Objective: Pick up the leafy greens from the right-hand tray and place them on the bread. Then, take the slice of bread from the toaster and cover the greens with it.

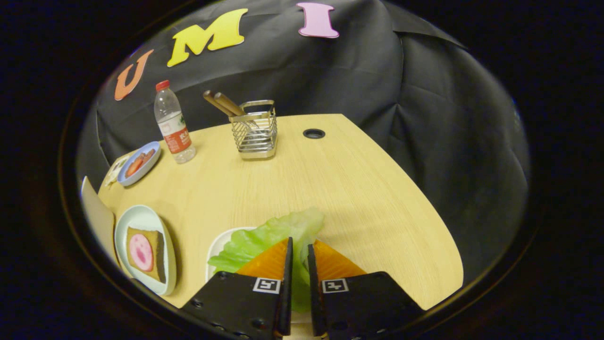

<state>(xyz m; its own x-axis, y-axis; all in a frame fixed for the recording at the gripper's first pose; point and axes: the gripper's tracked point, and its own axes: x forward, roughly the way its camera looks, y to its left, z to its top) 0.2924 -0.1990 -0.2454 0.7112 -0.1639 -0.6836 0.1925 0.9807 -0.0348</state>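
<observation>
Tool (300, 252) clamped on lettuce (269, 238) above white tray (218, 245) at table's (330, 189) near edge. Bread plate (141, 222) left; bottle (172, 123), wire basket (255, 130), blue dish (139, 163) toward far edge.

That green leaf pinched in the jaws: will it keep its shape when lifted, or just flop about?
Probably flop. The lettuce leaf looks thin and ruffled, so its free end, spreading beyond the gripper, would likely droop. It seems very light for its size. With the jaws nearly closed on one narrow strip, it might slip or tear if tugged.
</observation>
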